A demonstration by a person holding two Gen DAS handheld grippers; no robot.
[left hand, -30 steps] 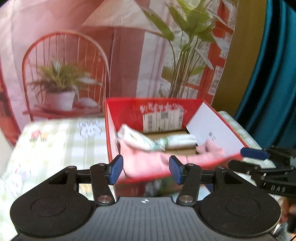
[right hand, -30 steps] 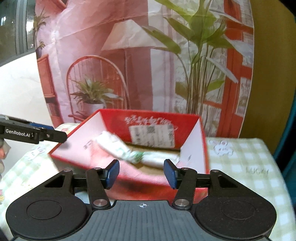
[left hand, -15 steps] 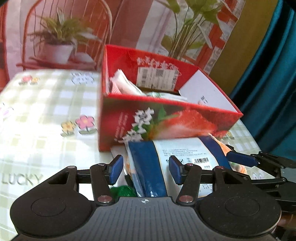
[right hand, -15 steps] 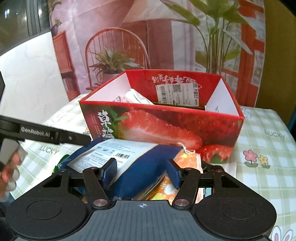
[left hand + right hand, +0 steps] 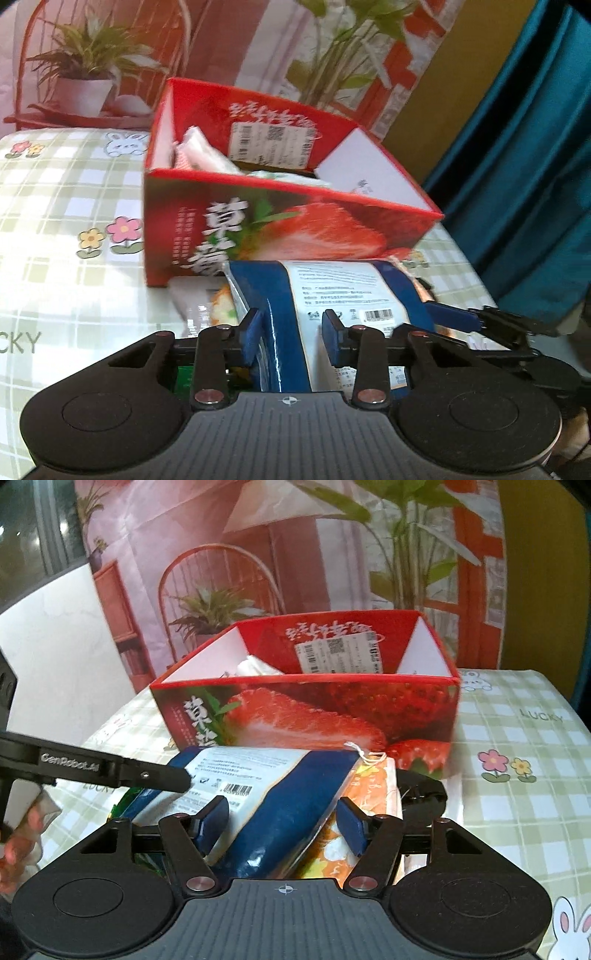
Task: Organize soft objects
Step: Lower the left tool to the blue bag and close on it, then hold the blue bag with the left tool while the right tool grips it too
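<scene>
The left hand-held gripper [image 5: 291, 332] and right hand-held gripper [image 5: 282, 823] both gape, straddling the blue packet [image 5: 266, 794] low in frame. It lies before the strawberry box [image 5: 314, 709], seemingly ready for boxing.

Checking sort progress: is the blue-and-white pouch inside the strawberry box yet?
No, the blue-and-white pouch lies on the table in front of the strawberry box, between the right gripper's open fingers.

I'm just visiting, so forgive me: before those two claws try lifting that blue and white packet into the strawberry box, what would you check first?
1. Left gripper open around the blue and white packet: ok.
2. Right gripper open, packet between its fingers: ok.
3. Either grip closed on the packet: not ok, not yet.
4. Strawberry box open on top: ok.
5. Space left inside, beside the white packs: cannot tell.
6. Orange packet underneath free to stay behind: cannot tell.
</scene>
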